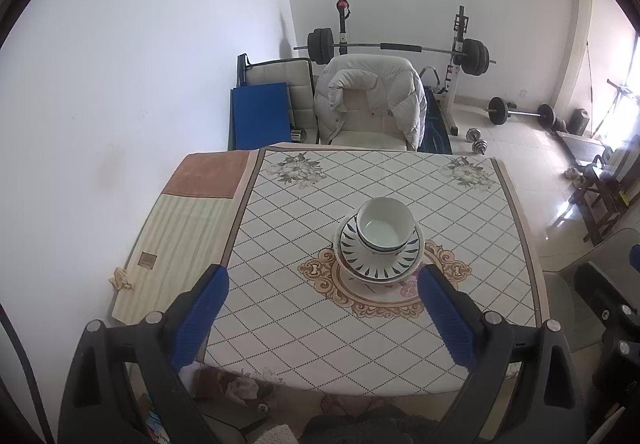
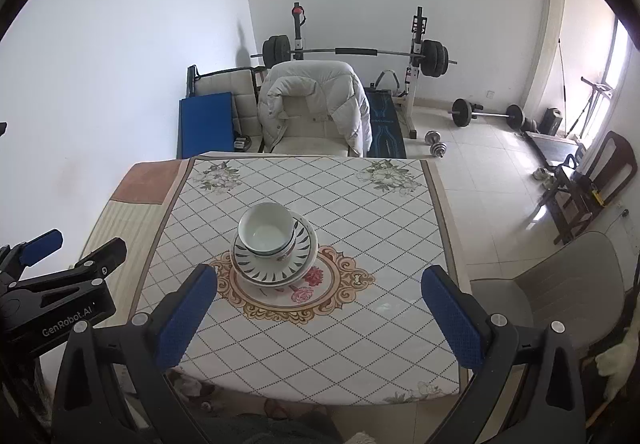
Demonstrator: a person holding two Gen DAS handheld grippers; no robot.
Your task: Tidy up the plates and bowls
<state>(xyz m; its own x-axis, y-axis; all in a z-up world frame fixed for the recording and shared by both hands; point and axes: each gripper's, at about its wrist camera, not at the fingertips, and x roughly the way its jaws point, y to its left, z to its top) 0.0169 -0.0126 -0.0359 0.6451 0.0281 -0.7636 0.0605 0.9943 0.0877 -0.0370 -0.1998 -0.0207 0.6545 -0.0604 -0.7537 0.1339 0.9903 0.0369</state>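
A stack of dishes stands near the middle of the table: white bowls (image 1: 385, 225) (image 2: 267, 230) nested on plates (image 1: 380, 260) (image 2: 276, 266) with dark leaf marks round the rim. My left gripper (image 1: 324, 278) hovers open above the near table edge, short of the stack, nothing between its blue pads. My right gripper (image 2: 320, 280) is also open and empty, held back over the near edge, the stack ahead and to its left. In the right wrist view the left gripper (image 2: 60, 256) shows at the far left.
The table wears a diamond-pattern cloth (image 1: 360, 324) with a striped mat (image 1: 184, 244) on its left. A chair with a white jacket (image 1: 370, 100) stands behind the table. A barbell rack (image 1: 400, 48) and dumbbells sit by the wall. A grey chair (image 2: 560, 284) is at right.
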